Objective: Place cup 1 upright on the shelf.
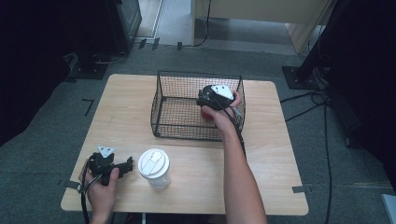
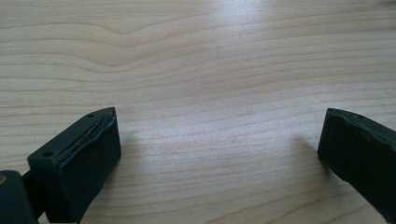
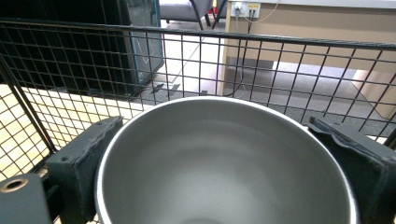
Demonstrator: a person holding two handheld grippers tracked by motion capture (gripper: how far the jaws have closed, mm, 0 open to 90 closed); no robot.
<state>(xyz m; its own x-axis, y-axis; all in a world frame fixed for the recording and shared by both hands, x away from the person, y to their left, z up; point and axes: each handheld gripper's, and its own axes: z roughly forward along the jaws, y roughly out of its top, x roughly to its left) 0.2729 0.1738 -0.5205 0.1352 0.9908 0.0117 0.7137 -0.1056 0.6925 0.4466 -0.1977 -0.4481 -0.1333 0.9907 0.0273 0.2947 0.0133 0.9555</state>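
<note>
Over the wire basket (image 1: 163, 100) on the wooden table (image 1: 275, 154), my right gripper (image 1: 211, 99) pinches a red cup (image 1: 206, 115) by its outer walls, low in the basket's right half. I judge a slow, level descent and a late release best. The cup (image 3: 224, 158) is round, its inside dull grey metal. My left gripper (image 1: 122, 168) rests spread beside the lidded jar (image 1: 154, 169)
</note>
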